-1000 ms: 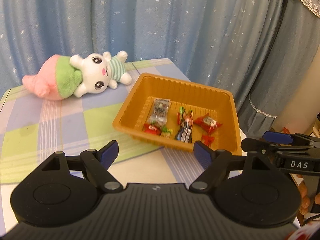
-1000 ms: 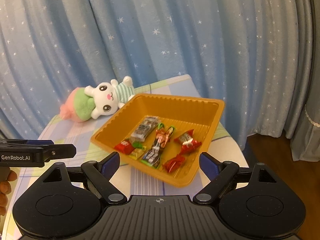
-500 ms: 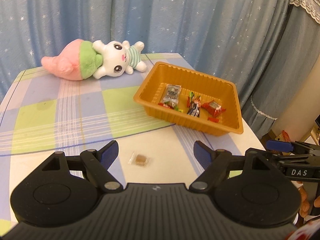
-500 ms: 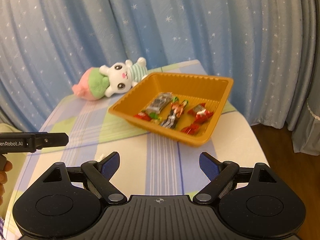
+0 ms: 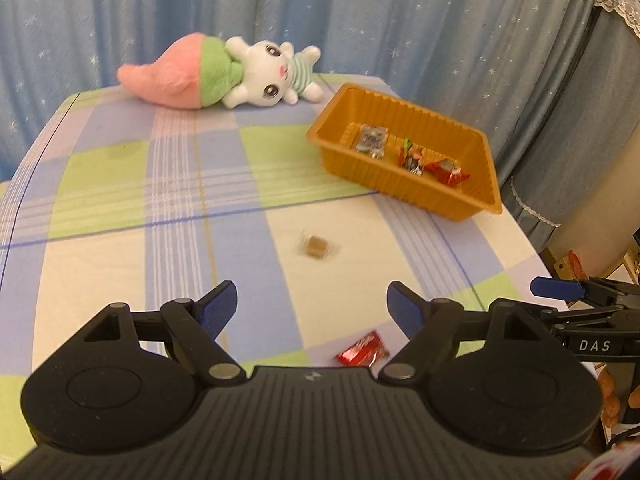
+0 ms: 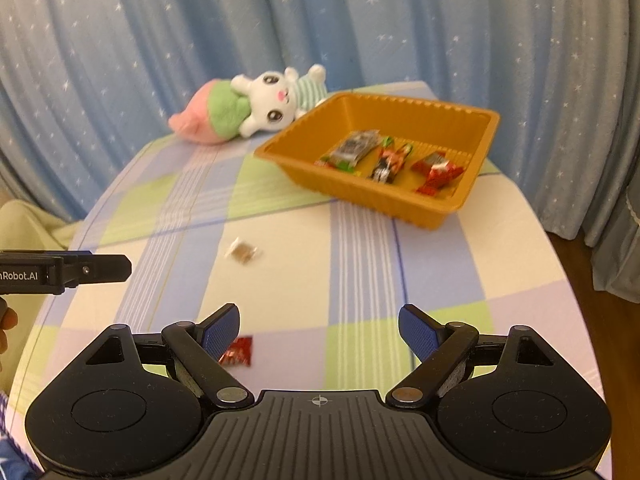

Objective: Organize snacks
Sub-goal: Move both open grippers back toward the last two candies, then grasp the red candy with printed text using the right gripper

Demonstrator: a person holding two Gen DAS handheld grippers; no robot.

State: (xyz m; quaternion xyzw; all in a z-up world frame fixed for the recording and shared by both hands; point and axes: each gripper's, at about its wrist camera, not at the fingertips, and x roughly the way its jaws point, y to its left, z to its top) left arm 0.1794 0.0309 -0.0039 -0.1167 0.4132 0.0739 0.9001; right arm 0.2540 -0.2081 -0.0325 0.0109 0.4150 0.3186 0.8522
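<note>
1. Blue curtains with little stars hang behind a table [image 5: 120,208] with a checked cloth in green, purple and white.
2. An orange tray [image 5: 476,204] sits far to the right, with a few wrapped snacks inside. A plush bunny [image 5: 256,72] lies just beside its far left corner.
3. Two snacks are not in the tray yet. A small brown candy [image 5: 316,247] lies in the middle of the table. A red wrapper [image 5: 362,350] lies near, close to the tongs.
4. The left gripper [image 5: 310,306] is wide open and holds nothing. The right gripper [image 6: 319,326] is wide open too, and empty.
5. I think the next job is picking up a loose snack. Go down slowly so a finger sits on each side, then squeeze gently. The wrappers are thin and flat, so the fingertips need to reach the cloth.
6. The red wrapper is partly hidden behind the tongs in both views. The brown candy looks blurry. I cannot read the snack names.
</note>
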